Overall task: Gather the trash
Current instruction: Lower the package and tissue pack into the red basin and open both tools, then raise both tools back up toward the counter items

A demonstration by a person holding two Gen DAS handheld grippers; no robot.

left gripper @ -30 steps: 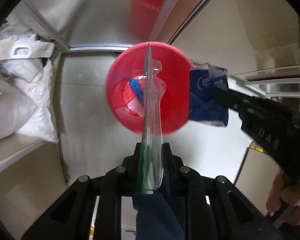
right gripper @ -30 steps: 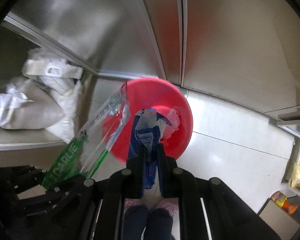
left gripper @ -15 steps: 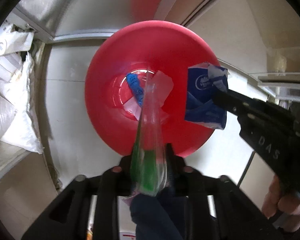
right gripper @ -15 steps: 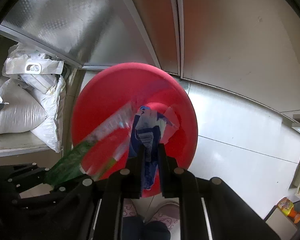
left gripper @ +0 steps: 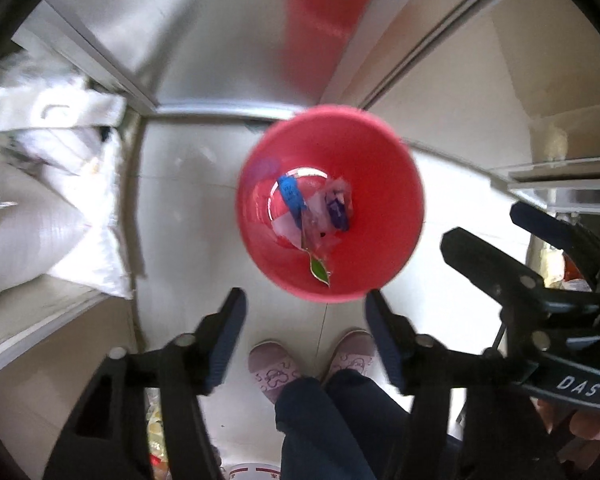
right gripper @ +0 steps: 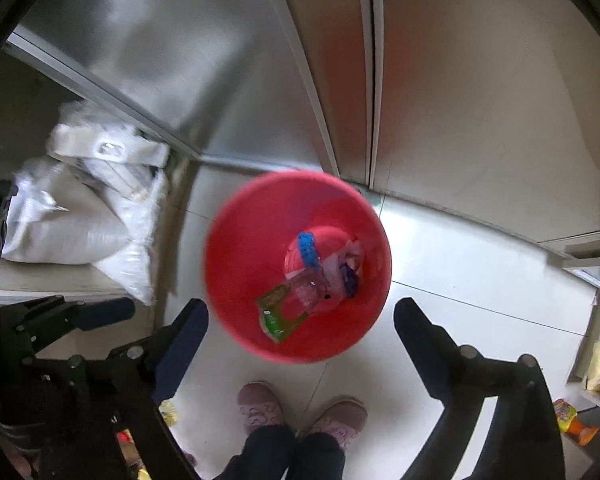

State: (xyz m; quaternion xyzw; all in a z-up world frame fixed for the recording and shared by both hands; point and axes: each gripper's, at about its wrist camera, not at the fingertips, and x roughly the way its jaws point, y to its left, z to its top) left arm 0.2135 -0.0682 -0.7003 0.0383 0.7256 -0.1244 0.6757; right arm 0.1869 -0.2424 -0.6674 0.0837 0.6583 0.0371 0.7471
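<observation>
View: both wrist cameras look almost straight down at a pale floor (right gripper: pixel 460 264), metal cabinet fronts beyond.
Bin: a red bin (left gripper: pixel 380 184) stands on the floor just ahead of the person's shoes (right gripper: pixel 260 404), below both tools and well clear of them.
Trash: lies in the bottom of the bin: a green-ended clear wrapper (right gripper: pixel 280 312), a blue-printed packet (right gripper: pixel 350 276) and a blue strip (right gripper: pixel 308 252) (motion blur softens their outlines).
Left tool (left gripper: pixel 304 332): fingers spread and opening further, nothing between them; only floor and the bin rim show in the gap.
Right tool (right gripper: pixel 300 328): fingers spread very wide, still opening, nothing between them.
Step in hand: release over the bin; judged from how the pieces lie, both drops have landed inside.
Doing it well: keep each tool above the mouth of the bin until the light wrappers settle (thin film can cling to a pad or drift past the rim), then check that the pads are bare before turning away.
Next call: look for further litter; small bright packets (right gripper: pixel 572 420) sit at the right edge of the right view, though whether they are trash cannot be told.
Risk: the two tools hang near each other, so they should part sideways, not across one another.
Surroundings: white sacks (left gripper: pixel 40 216) on a low shelf to the left, untouched.
</observation>
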